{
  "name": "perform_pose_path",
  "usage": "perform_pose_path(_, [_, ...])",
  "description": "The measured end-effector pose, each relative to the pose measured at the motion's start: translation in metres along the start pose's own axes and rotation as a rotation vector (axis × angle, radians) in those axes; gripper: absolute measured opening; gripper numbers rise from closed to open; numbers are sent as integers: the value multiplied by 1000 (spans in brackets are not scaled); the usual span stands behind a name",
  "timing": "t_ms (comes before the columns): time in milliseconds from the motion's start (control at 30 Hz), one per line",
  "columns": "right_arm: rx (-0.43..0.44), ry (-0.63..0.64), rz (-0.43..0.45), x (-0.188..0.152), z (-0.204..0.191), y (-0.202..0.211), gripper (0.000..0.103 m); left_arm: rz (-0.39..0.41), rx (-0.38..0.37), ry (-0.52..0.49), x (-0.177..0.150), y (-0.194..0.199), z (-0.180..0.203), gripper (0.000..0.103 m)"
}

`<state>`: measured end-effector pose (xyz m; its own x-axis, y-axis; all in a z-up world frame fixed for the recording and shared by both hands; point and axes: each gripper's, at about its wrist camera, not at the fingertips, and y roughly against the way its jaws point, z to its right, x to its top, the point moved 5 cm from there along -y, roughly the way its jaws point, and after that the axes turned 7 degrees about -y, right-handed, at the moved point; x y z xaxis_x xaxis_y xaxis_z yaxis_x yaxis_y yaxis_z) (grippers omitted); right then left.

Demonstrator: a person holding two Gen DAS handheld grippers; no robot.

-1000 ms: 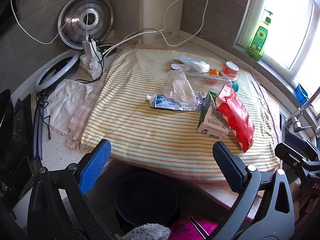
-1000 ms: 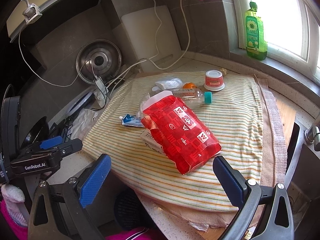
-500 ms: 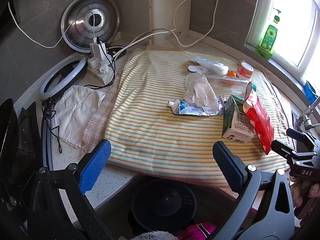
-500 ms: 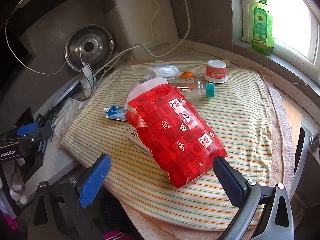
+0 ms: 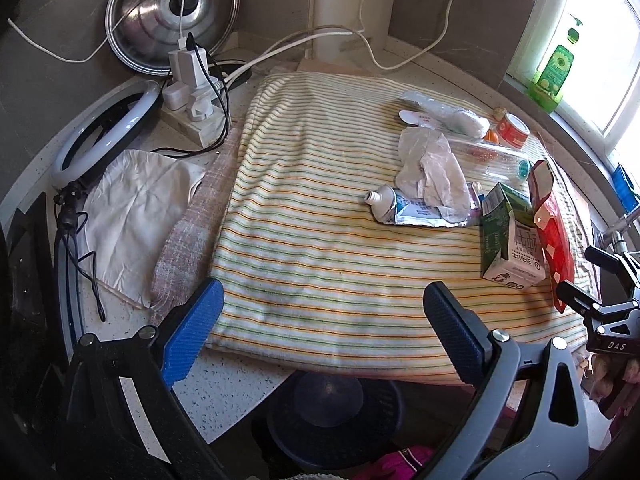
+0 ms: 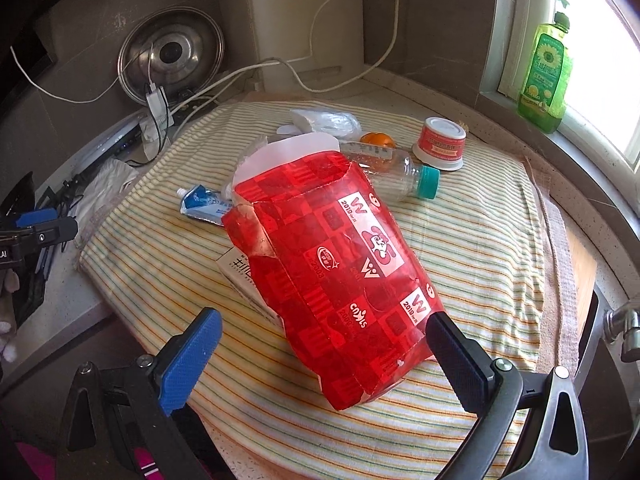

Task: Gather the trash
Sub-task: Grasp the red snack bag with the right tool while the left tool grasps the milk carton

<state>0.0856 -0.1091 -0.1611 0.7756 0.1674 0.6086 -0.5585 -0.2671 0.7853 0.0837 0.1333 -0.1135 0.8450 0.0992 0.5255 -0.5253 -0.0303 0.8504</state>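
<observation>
Trash lies on a striped cloth (image 5: pixel 304 240): a red snack bag (image 6: pixel 336 272), a green and white carton (image 5: pixel 510 240), a squeezed toothpaste tube (image 5: pixel 412 210), a crumpled plastic wrapper (image 5: pixel 432 168), a clear bottle (image 6: pixel 394 174) with a teal cap, and a red and white cup (image 6: pixel 440 142). My right gripper (image 6: pixel 320 350) is open, its fingers on either side of the bag's near end. My left gripper (image 5: pixel 322 334) is open and empty at the cloth's near edge. A dark bin (image 5: pixel 332 416) sits below it.
A power strip with chargers (image 5: pixel 192 100), a ring light (image 5: pixel 100 132), a pot lid (image 5: pixel 172 12) and a white cloth (image 5: pixel 136 208) crowd the left counter. A green soap bottle (image 6: pixel 546 68) stands on the sill. A faucet (image 6: pixel 624 328) is at right.
My right gripper has moved closer to the red bag, which now fills more of its view. My left gripper has shifted left and back, so the trash now sits further right.
</observation>
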Motion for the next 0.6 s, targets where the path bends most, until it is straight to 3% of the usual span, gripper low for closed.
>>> perform_pose_path(267, [-67, 117, -30, 0, -4, -15, 103, -25, -29, -21, 11, -22, 14, 93])
perform_pose_path(400, [-88, 134, -40, 1, 1, -19, 103, -34, -58, -48, 15, -26, 29, 85])
perform_pose_path(600, [-89, 154, -52, 1, 8, -20, 101, -44, -98, -81, 14, -32, 56, 85])
